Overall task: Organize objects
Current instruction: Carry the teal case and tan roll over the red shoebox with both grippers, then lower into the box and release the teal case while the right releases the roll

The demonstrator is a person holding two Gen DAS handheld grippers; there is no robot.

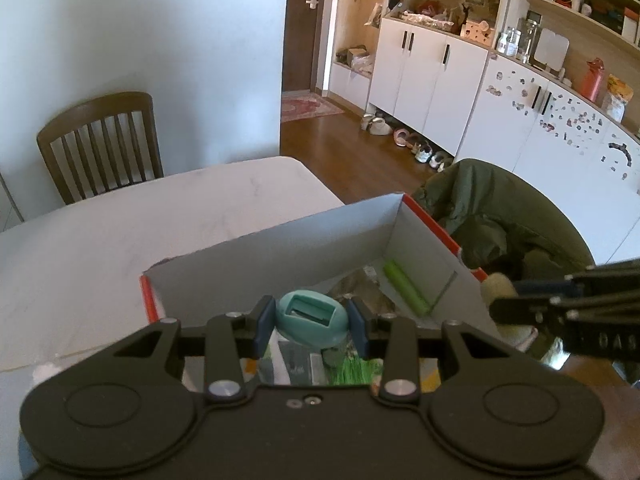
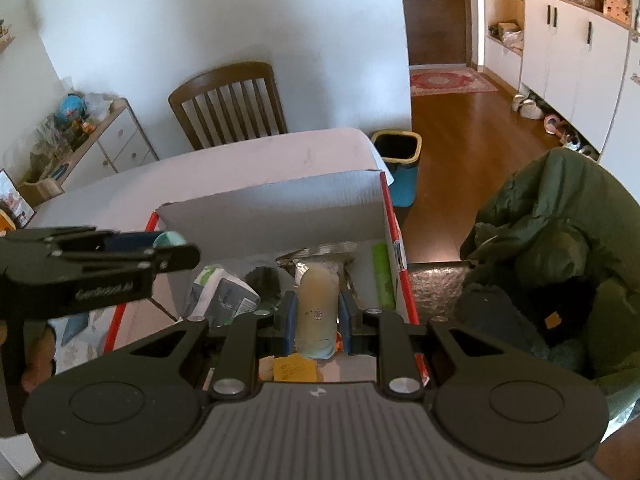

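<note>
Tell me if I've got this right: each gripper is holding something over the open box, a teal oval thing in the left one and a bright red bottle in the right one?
Nearly. The left gripper does hold the teal oval thing over the open box, but the bottle in the right gripper is pale beige, not bright red, as the right wrist view shows.

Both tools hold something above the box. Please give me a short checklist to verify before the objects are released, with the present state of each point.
1. Left tool grips the teal oval object: ok, blue pads on both sides.
2. Right tool grips the beige cylindrical bottle: ok.
3. Both objects are over the open cardboard box: ok.
4. Free space at the box bottom: cannot tell; a green tube and packets already lie inside.
5. The tools are apart from each other: ok, a gap shows in both views.
</note>
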